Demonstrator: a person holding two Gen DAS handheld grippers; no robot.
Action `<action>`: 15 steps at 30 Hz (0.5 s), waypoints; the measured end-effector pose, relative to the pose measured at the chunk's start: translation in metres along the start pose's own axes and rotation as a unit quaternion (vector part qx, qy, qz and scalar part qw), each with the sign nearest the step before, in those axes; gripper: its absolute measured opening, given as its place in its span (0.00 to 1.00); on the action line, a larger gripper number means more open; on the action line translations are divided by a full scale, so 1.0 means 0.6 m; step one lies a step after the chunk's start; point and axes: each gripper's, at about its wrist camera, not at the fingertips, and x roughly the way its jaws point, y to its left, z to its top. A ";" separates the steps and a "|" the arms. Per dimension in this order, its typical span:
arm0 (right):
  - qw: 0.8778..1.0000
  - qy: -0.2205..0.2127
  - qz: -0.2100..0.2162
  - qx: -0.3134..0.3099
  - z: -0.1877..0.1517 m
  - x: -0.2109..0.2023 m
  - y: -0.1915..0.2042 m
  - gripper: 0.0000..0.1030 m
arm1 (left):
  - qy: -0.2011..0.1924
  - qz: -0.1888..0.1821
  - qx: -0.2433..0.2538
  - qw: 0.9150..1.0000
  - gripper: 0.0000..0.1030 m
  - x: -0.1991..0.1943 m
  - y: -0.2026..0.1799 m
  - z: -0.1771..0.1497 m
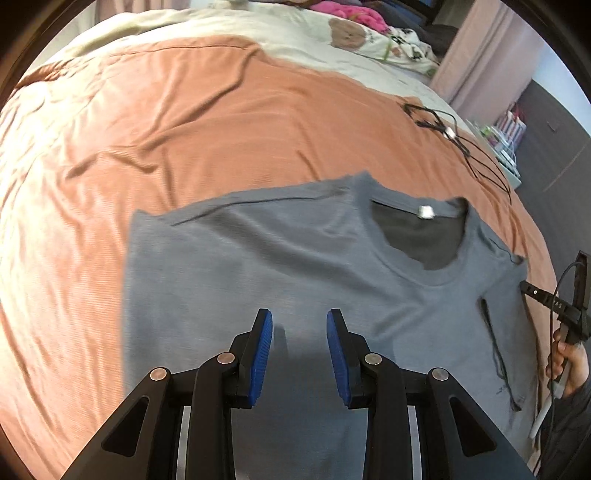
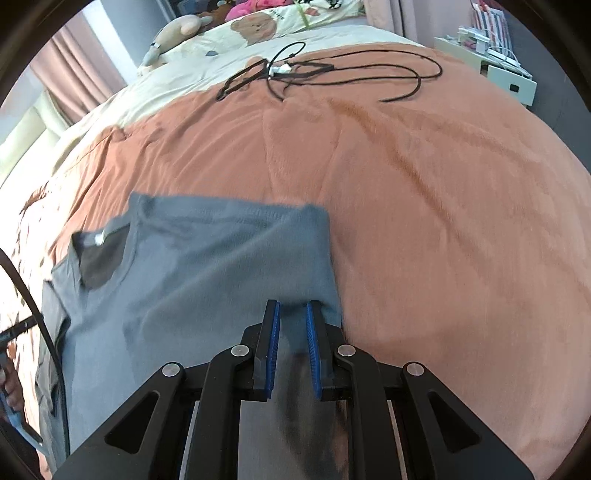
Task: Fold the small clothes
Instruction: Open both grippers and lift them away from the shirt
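A grey T-shirt (image 1: pixel 295 258) lies front up on the orange bedspread (image 1: pixel 184 110), its collar and white neck label (image 1: pixel 425 211) towards the far right. My left gripper (image 1: pixel 299 321) hovers over the shirt's chest, open, with nothing between its blue pads. In the right wrist view the same T-shirt (image 2: pixel 203 277) fills the left half and its right edge runs in between the pads of my right gripper (image 2: pixel 293 310), which is shut on that edge. The right gripper (image 1: pixel 524 285) also shows at the shirt's side below the shoulder, held by a hand (image 1: pixel 569 362).
A tangled black cable (image 2: pixel 295 70) lies on the far part of the bedspread (image 2: pixel 443 184). Beyond it are a cream quilt with a bear print (image 2: pixel 255 24) and a plush toy (image 2: pixel 177 29). A white shelf unit (image 2: pixel 509 74) stands beside the bed.
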 end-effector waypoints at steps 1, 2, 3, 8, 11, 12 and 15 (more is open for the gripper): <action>1.000 -0.001 -0.002 0.000 0.004 0.003 0.001 0.11 | -0.003 0.002 -0.003 1.000 0.32 -0.001 0.010 0.001; 1.000 -0.003 -0.004 -0.002 0.010 0.008 0.003 0.11 | -0.005 0.004 -0.006 1.000 0.32 -0.004 0.020 0.002; 1.000 -0.004 -0.006 -0.004 0.013 0.010 0.003 0.11 | -0.007 0.006 -0.009 1.000 0.32 -0.005 0.029 0.003; 1.000 -0.007 -0.012 -0.016 0.028 0.031 0.019 0.11 | -0.006 0.013 -0.024 1.000 0.32 0.000 0.069 0.004; 1.000 -0.007 -0.014 -0.021 0.038 0.046 0.031 0.11 | -0.004 0.021 -0.033 0.999 0.32 0.007 0.091 0.005; 1.000 -0.005 -0.015 -0.022 0.041 0.053 0.034 0.11 | -0.003 0.023 -0.037 0.999 0.32 0.010 0.098 0.005; 0.999 0.001 -0.025 -0.029 0.049 0.074 0.041 0.11 | 0.002 0.029 -0.055 0.998 0.32 0.023 0.124 0.004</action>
